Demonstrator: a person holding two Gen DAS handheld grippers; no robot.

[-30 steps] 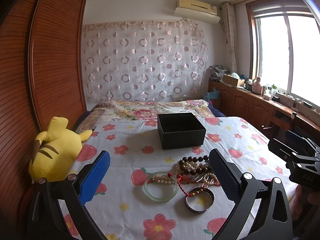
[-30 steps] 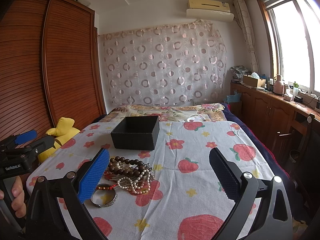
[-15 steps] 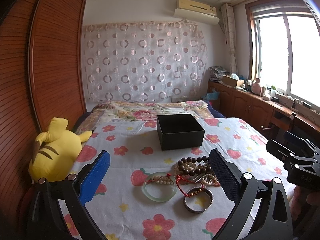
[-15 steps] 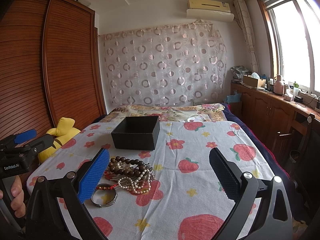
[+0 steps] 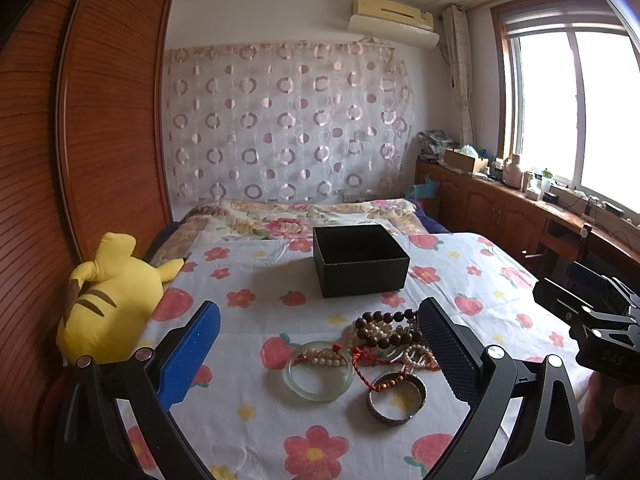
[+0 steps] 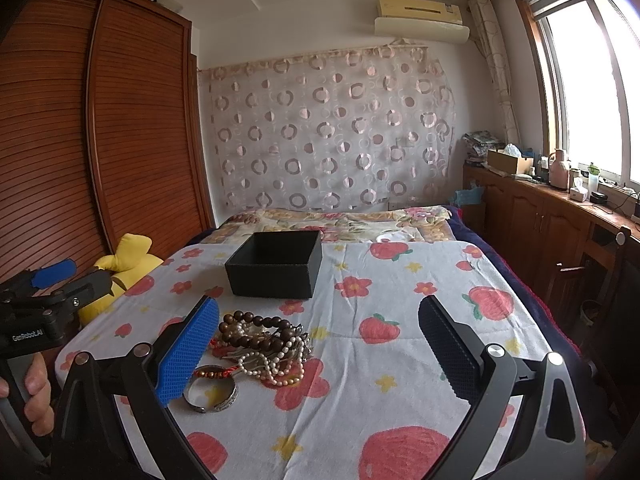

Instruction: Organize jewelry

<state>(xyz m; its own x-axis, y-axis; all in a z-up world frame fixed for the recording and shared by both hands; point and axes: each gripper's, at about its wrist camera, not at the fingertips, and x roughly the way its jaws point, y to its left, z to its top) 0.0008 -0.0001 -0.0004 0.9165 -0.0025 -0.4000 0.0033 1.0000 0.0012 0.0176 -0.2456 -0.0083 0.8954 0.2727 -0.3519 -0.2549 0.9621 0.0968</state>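
Open bed cover at right, clutter at centre

In the right wrist view, bare flowered bed cover [image 6: 400, 360] fills centre and lower right; the jewelry heap [image 6: 260, 344] and black box [image 6: 276, 268] block left centre, a yellow plush toy [image 5: 108, 300] crowds the left edge.

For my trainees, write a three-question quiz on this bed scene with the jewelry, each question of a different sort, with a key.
1. True or false: the black box already holds jewelry.
2. Multiple choice: the green bangle lies (A) inside the box, (B) on the bedspread beside the bead pile, (C) in the left claw.
3. Fill in: both the left claw and the right claw are ____ and hold nothing.

Key: 1 false, what shows of its inside is bare; 2 B; 3 open.
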